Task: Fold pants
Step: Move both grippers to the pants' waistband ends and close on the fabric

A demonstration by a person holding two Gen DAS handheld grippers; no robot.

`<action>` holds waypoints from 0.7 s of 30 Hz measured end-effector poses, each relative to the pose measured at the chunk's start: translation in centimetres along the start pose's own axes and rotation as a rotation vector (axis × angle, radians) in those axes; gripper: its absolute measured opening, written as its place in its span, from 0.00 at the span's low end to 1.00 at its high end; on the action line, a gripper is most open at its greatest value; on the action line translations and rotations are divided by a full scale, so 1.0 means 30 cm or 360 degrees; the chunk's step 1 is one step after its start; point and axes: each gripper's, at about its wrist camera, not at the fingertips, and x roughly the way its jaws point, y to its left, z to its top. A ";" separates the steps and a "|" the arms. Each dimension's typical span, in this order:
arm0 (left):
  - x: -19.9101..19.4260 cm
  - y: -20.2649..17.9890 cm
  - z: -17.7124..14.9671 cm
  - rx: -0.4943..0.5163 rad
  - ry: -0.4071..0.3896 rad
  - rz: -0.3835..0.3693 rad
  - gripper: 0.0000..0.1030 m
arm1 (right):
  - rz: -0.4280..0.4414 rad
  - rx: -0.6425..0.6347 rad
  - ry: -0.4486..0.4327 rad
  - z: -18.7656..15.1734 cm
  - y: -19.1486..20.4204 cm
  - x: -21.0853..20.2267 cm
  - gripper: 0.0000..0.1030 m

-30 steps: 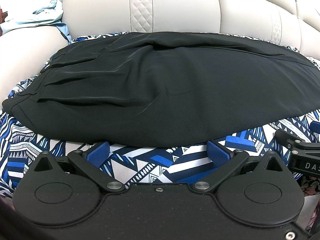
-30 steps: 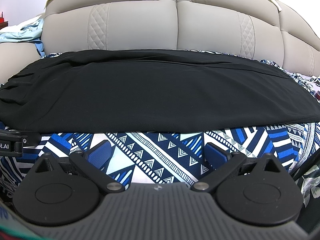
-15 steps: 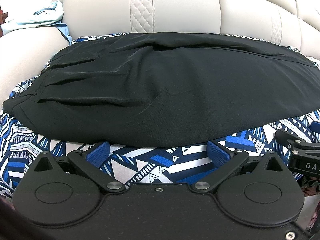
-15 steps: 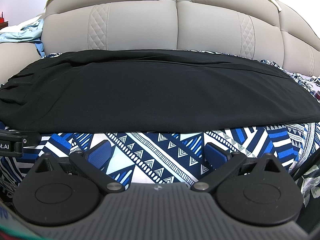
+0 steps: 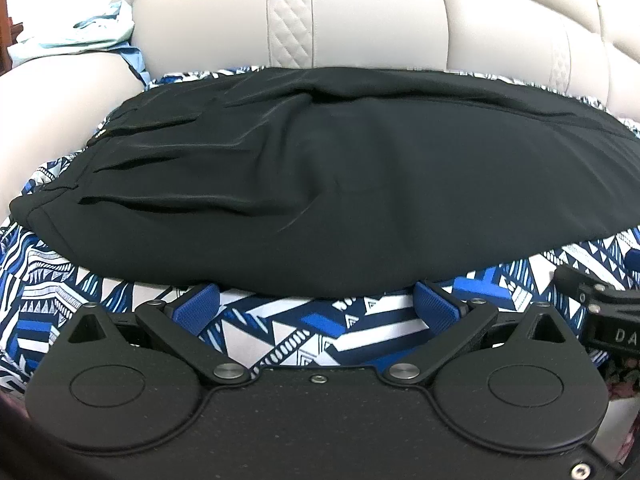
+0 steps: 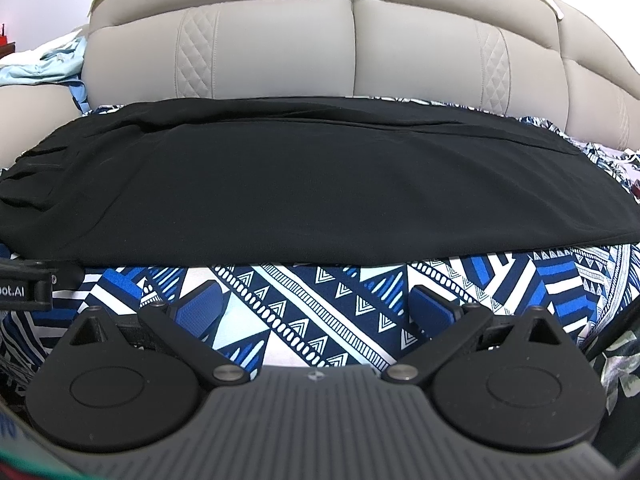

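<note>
Black pants lie flat and lengthwise on a sofa seat covered by a blue, white and black patterned cloth, waistband with pleats to the left. They also fill the right wrist view. My left gripper is open and empty, its blue pads just at the pants' near edge. My right gripper is open and empty, a little short of the near edge.
The beige sofa backrest rises right behind the pants. Light blue clothes lie on the left armrest. The right gripper's side shows at the right of the left wrist view.
My left gripper has edged slightly forward toward the pants' near edge. The right gripper and the pants have not visibly moved.
</note>
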 end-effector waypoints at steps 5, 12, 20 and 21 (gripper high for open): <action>-0.010 0.060 0.111 -0.0119 0.0206 -0.0108 0.97 | 0.0020 0.0002 0.0169 0.065 -0.009 0.021 1.00; -0.071 0.226 0.351 -0.0228 0.0052 -0.0128 0.99 | 0.0006 0.0093 0.0074 0.200 -0.077 0.003 1.00; 0.125 0.524 0.735 -0.0575 -0.0043 0.0090 1.00 | 0.0134 0.0105 -0.0112 0.396 -0.096 0.050 1.00; 0.165 0.566 0.775 -0.0644 -0.0030 0.0101 1.00 | 0.0174 0.0115 -0.0124 0.417 -0.094 0.062 1.00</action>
